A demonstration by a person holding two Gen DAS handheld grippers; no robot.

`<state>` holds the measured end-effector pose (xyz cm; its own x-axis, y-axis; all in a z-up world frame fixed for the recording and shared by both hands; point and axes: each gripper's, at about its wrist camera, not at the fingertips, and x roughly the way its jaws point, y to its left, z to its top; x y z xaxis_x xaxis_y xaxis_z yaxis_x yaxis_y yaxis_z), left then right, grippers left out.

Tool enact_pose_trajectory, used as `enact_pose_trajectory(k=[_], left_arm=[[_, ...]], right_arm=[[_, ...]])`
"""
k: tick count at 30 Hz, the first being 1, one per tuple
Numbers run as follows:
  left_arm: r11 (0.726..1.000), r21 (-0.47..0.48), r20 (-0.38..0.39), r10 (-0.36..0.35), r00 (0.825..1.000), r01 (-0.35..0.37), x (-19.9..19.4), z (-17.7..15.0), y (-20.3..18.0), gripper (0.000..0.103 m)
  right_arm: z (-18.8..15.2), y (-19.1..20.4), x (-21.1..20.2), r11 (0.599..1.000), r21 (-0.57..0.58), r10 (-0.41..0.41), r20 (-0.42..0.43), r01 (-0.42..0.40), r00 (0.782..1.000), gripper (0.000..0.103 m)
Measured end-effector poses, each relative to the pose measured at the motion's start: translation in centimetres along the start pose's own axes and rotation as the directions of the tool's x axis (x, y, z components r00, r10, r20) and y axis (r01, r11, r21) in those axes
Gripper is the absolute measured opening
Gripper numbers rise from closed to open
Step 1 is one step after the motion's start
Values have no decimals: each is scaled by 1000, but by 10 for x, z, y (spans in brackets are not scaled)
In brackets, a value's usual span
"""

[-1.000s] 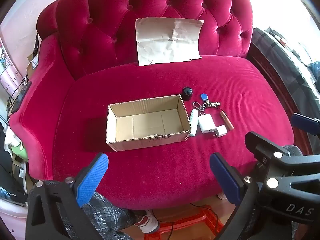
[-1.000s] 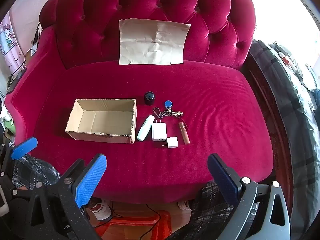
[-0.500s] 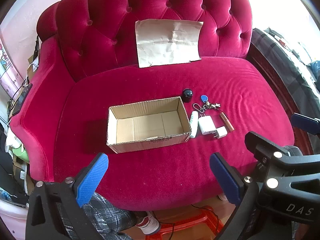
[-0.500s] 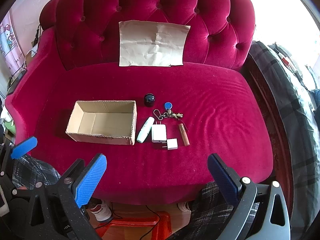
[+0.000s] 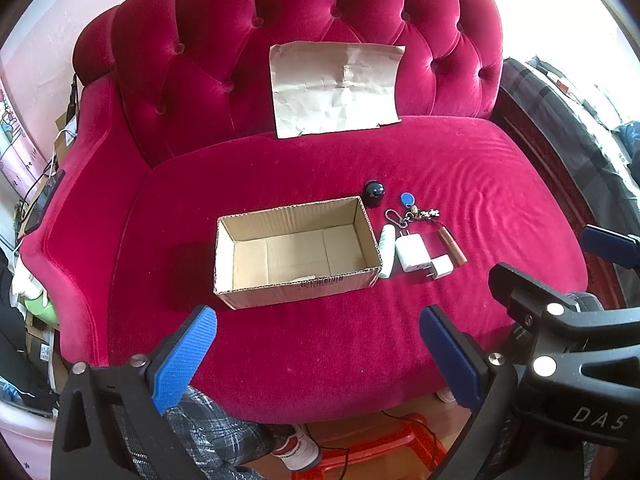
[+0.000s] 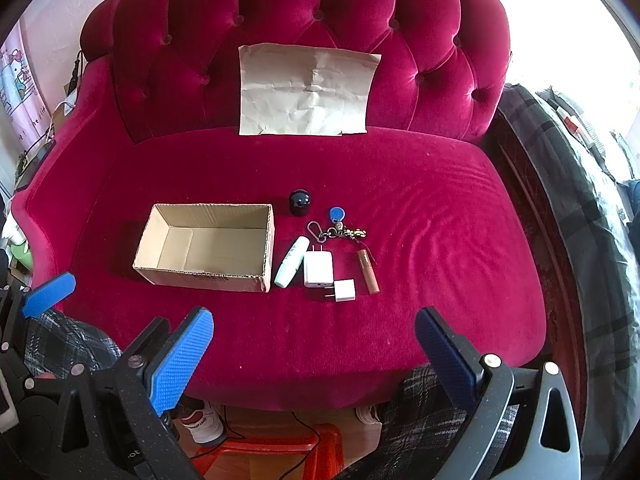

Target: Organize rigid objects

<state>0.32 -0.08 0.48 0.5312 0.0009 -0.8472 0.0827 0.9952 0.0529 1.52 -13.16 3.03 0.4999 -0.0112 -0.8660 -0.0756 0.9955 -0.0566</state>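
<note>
Now both claws hang spread wide and empty over the sofa's front edge: the left gripper point(image 5: 318, 354) faces the box point(image 5: 296, 252), the right gripper point(image 6: 314, 354) sits nearer the small things. Nothing has gone into the box yet, so the step in hand looks like a first pick.

All the items lie on the red seat point(image 6: 420, 208) just right of the box. The tube point(image 6: 292, 256) is beside the box wall, possibly touching it; then come the big charger point(image 6: 318, 269), the small plug point(image 6: 344, 290) at its corner, and the lipstick point(image 6: 368, 272) a little apart. Behind them sit the black cap point(image 6: 300, 201) and the keys point(image 6: 336, 226).

To do it well, I would take an outlying piece first, likely the lipstick, closing across its narrow width. The velvet is soft, so press lightly. The charger and plug crowd each other; separate approaches suit them.

The right view shows the gaps between the items plainly. The left view shows more of the box floor, bare, and the label point(image 5: 320, 281) on its near wall.
</note>
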Motion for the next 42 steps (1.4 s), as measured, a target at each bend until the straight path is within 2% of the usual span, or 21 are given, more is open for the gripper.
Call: enact_pose_trajectory(k=[42], left_arm=[[1000, -11, 4, -17, 1000, 17, 2, -1, -1, 103]], right_arm=[[3, -3, 2, 1000, 7, 17, 5, -17, 1000, 103]])
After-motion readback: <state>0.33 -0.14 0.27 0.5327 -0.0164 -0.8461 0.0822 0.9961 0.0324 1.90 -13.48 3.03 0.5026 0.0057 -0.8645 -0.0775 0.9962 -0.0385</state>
